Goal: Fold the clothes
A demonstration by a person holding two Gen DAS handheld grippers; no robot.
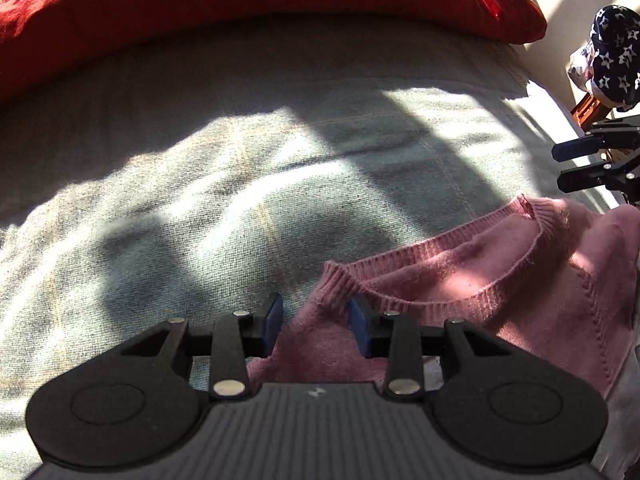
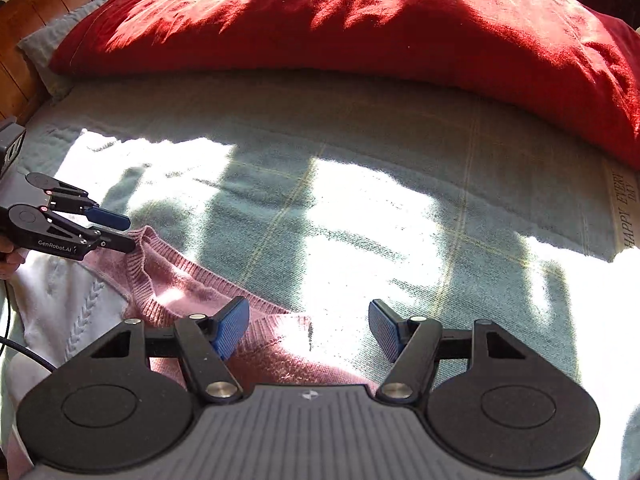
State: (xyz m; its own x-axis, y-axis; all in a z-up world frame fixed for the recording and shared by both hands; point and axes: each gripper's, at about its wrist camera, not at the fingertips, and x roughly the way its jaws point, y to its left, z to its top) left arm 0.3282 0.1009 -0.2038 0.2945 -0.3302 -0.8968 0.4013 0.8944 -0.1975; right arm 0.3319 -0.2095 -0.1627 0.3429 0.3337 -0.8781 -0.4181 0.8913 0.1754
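Both claws hang released over the pink sweater (image 1: 460, 292) on the bed (image 1: 240, 184): left claw (image 1: 316, 330) straddling its collar, right claw (image 2: 308, 332) its shoulder edge, apparently poised to pinch for a fold.

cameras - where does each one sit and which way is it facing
Left wrist: on the left gripper, angled down at the pink sweater collar; the right gripper shows at right.
Right wrist: on the right gripper, angled down at the sweater's edge; the left gripper and a hand show at left.
Shared: sweater, grey blanket, red pillow.
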